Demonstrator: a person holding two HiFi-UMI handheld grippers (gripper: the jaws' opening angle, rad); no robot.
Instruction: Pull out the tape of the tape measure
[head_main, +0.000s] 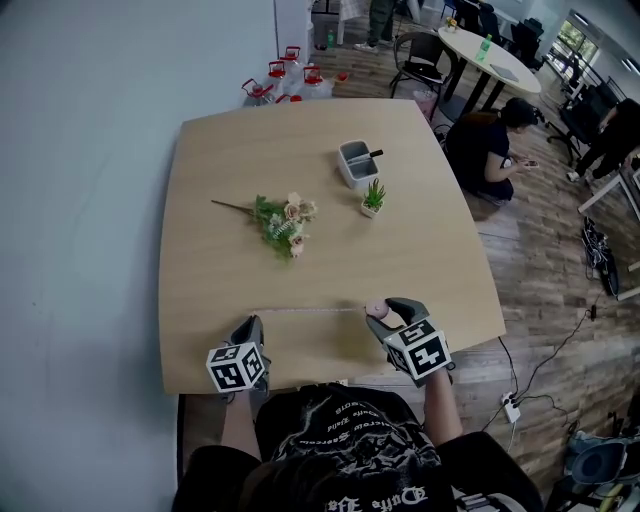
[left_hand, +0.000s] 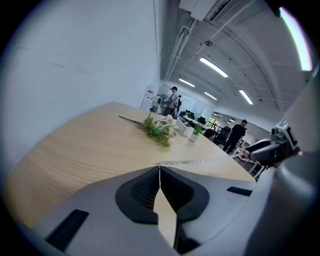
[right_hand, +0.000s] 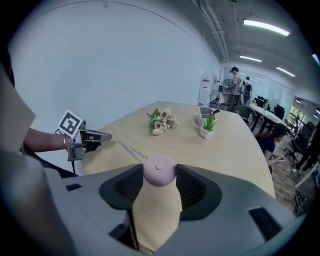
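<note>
Keep the left gripper (head_main: 254, 322) pinched tight on the tip of the tape (head_main: 312, 310), down at 7 o'clock on the table (head_main: 420, 260), and hold the right gripper (head_main: 384, 312), jaws spread wide round the pink tape measure (head_main: 377, 309), steady at 5 o'clock. Draw toward 9 o'clock, low and level along the near edge, without twisting it; likely to slip if jerked. Steer clear of the flowers (head_main: 285, 222) at 12.

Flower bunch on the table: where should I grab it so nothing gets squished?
Probably the thin bare stem poking out at the left of the pink-and-green flower bunch in the head view. Come down from above, pinching across it; the leafy end is bulky and soft.
</note>
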